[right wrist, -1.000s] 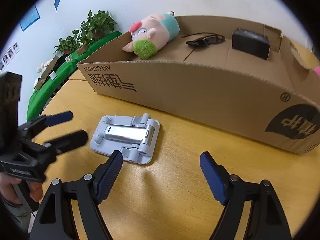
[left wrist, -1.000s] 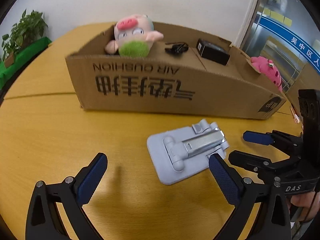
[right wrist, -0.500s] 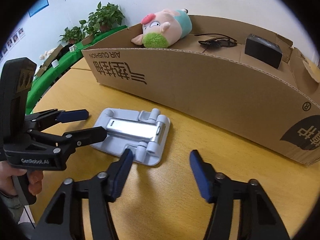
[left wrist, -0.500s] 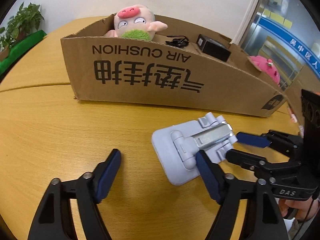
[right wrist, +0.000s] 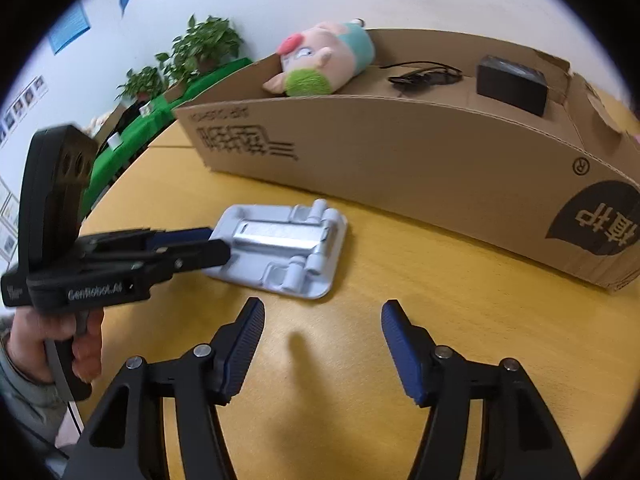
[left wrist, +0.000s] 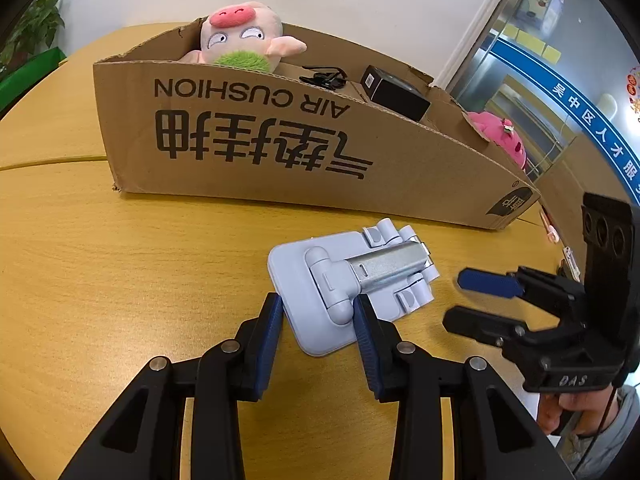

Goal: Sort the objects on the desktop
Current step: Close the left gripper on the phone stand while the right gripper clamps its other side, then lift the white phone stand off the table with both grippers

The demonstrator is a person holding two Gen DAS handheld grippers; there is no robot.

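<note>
Low in the centre of the left wrist view, the left hand-held gripper (left wrist: pixel 318 314) has its two blue pads on either side of the near corner of a grey folding phone stand (left wrist: pixel 352 280), its jaws closing, with the pads at or just touching the stand's edges; whether they press yet cannot be told. That one stand lies flat on the yellow wooden tabletop (left wrist: pixel 120 280), just in front of the long cardboard box (left wrist: pixel 280 148) that fills the upper middle of the frame. At the bottom of the right wrist view, the right hand-held gripper (right wrist: pixel 322 330) hangs released over bare tabletop, jaws opening with nothing between them, the stand to its upper left and apart from it. One plush pig (left wrist: pixel 240 46), one coiled black cable (left wrist: pixel 324 78) and one black block (left wrist: pixel 394 94) lie in the box; one pink plush toy (left wrist: pixel 500 136) shows past its right end.
</note>
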